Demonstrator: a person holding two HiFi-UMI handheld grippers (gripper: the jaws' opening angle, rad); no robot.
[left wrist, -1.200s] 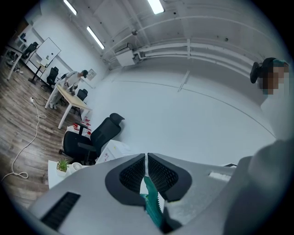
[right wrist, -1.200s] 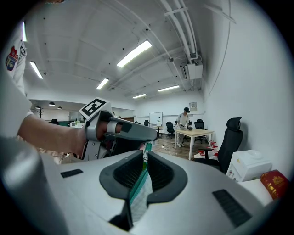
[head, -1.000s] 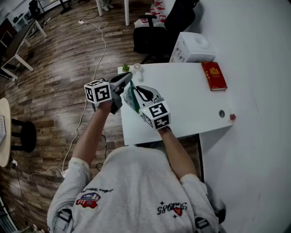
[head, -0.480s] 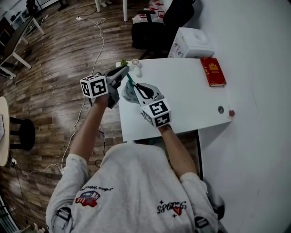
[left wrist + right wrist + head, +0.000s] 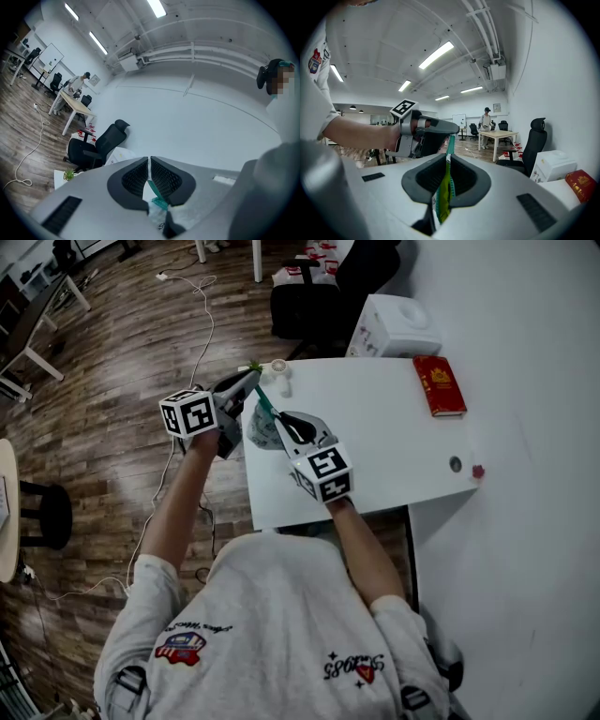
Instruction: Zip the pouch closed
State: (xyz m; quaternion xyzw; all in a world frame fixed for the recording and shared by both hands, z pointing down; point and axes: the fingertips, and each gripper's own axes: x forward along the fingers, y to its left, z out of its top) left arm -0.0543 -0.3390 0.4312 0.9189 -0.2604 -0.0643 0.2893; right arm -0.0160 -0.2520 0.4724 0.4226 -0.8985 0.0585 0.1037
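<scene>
A small translucent pouch [image 5: 255, 430] with a teal zipper band [image 5: 265, 403] hangs in the air over the left edge of the white table [image 5: 375, 446]. My left gripper [image 5: 253, 382] is shut on the teal zipper end; in the left gripper view that teal piece [image 5: 158, 200] sits pinched between the jaws [image 5: 149, 161]. My right gripper [image 5: 279, 420] is shut on the pouch's top edge, and the right gripper view shows the green-and-teal pouch edge [image 5: 443, 197] clamped between its pads [image 5: 447, 158]. The left gripper [image 5: 423, 133] faces it at close range.
On the table lie a red book [image 5: 441, 392] and two small items [image 5: 456, 465] near the right edge. A little plant [image 5: 255, 367] and a small white object [image 5: 278, 367] sit at the far left corner. A white box [image 5: 398, 334] and a black chair [image 5: 309, 310] stand beyond.
The left gripper has edged slightly left, away from the right one, so more of the teal zipper band shows stretched between them. Both grips are unchanged.
</scene>
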